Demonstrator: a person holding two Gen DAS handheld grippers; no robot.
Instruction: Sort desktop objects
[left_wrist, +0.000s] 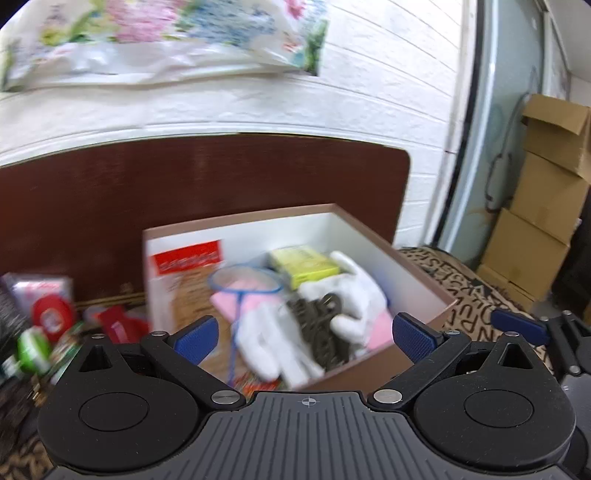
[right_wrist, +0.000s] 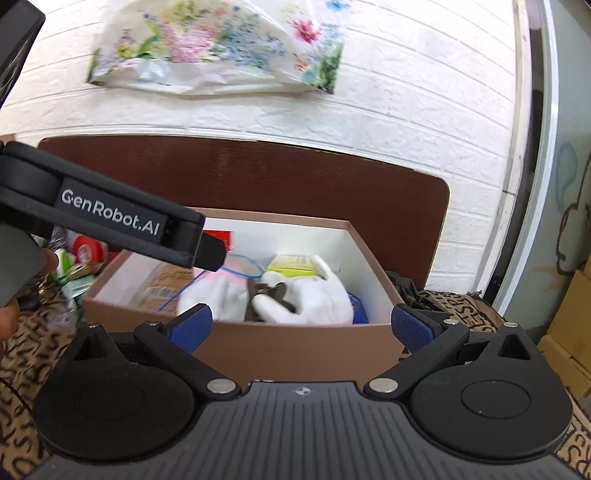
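The left gripper stands with its 2 blue pads spread as wide as they go and nothing between them, poised above the near rim of the open cardboard box. The right gripper is likewise spread and empty, set in front of the same box's near wall and pointing over it at a flatter angle.

Inside the box lie a pair of white gloves around a dark tangled cord, a yellow packet toward the far right corner, a blue-rimmed hoop on a thin handle over something pink, and a printed carton with a red label along the left wall. These look already sorted.

What is left to sort sits outside the box, off its left wall on the patterned cloth: a red tape roll, a green-and-white item and a red packet, all motion-blurred. They lie to the left of the left gripper and slightly nearer than the box's far wall, so the left gripper is plainly the nearer one; in the right wrist view its body crosses between the right gripper and that pile. I judge the next pick calls for the left gripper to swing left and dip. The tape roll shows no long axis, so the approach angle matters little; the red packet's axis is too blurred to tell
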